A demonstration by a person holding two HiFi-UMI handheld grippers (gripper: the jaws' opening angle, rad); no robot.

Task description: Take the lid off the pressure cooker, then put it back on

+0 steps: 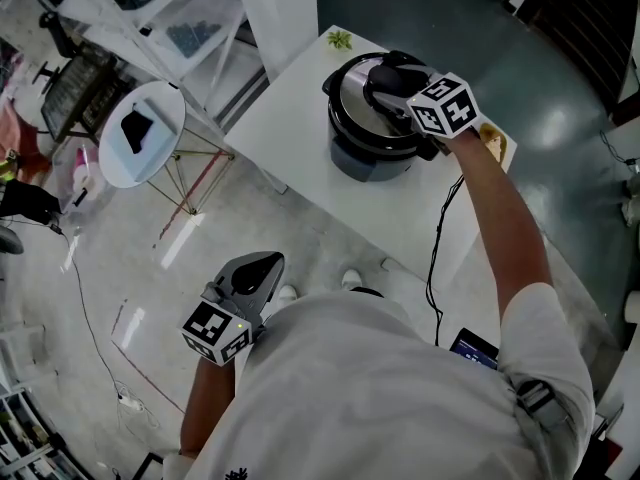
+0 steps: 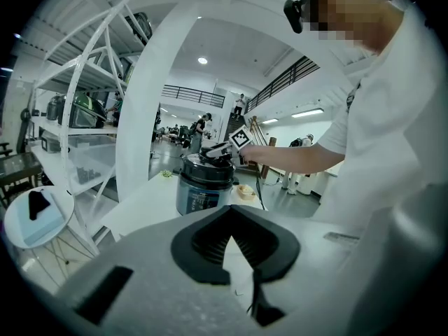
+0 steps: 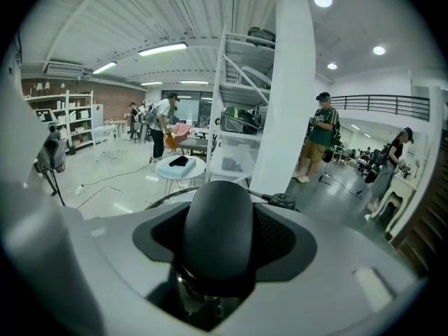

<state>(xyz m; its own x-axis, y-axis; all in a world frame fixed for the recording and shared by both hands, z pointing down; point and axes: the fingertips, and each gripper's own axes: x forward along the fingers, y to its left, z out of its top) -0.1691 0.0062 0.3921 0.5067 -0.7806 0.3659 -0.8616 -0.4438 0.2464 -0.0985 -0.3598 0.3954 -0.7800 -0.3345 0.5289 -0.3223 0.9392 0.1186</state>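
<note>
On the white table [image 1: 300, 128], pressure cooker [image 1: 365, 158]: dark cylindrical body with a domed, shiny metal lid [image 1: 350, 93] seated on it, whose smooth rounded black handle [image 3: 217, 233] is clamped between the right gripper's [image 1: 392, 80] jaws. Handling advice: keep the grip square on the handle, and twist to unlock before lifting straight up. Left gripper [image 1: 255, 271]: well apart from the cooker, jaws together, empty.

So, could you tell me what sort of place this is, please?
Likely a large industrial-style studio or workshop hall: tall white shelving, a glossy grey floor and an upper-level railing.
</note>
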